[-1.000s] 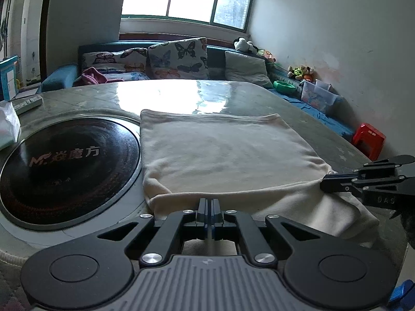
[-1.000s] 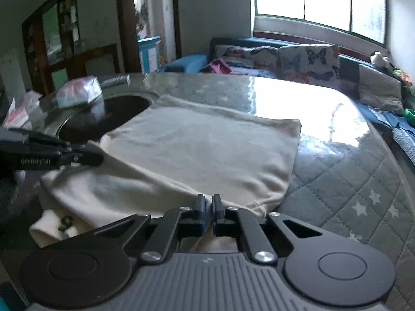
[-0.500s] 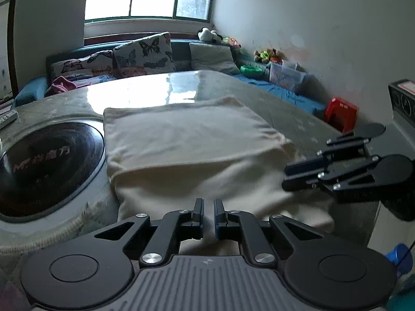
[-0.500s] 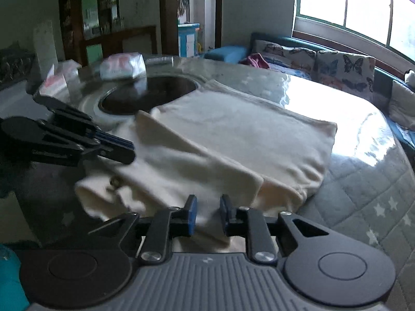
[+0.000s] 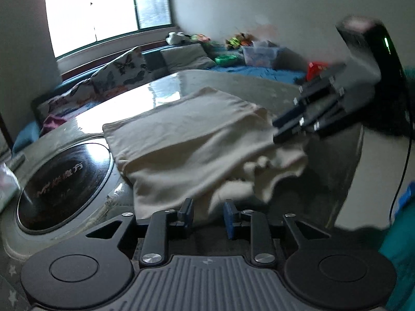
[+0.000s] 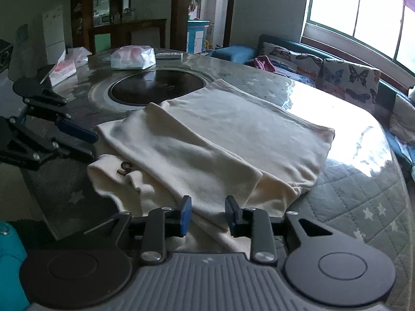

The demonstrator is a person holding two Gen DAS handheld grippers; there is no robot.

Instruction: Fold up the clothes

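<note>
A cream garment lies folded on the round table, with a flap folded over its near part; it also shows in the right wrist view. Its near edge hangs bunched over the table's rim. My left gripper is open, with the garment's near edge just ahead of its fingertips. My right gripper is open, and cloth lies between and under its fingers. The right gripper shows blurred at the right of the left wrist view. The left gripper shows at the left of the right wrist view.
A black round hotplate is set in the table left of the garment. Tissue packs lie behind it. A sofa with butterfly cushions stands under the window. A blue bed with toys and a plastic box runs along the wall.
Both grippers have opened and let go of the garment. Both have drawn back toward the table's near edge. The folded flap now lies loose on the garment.
</note>
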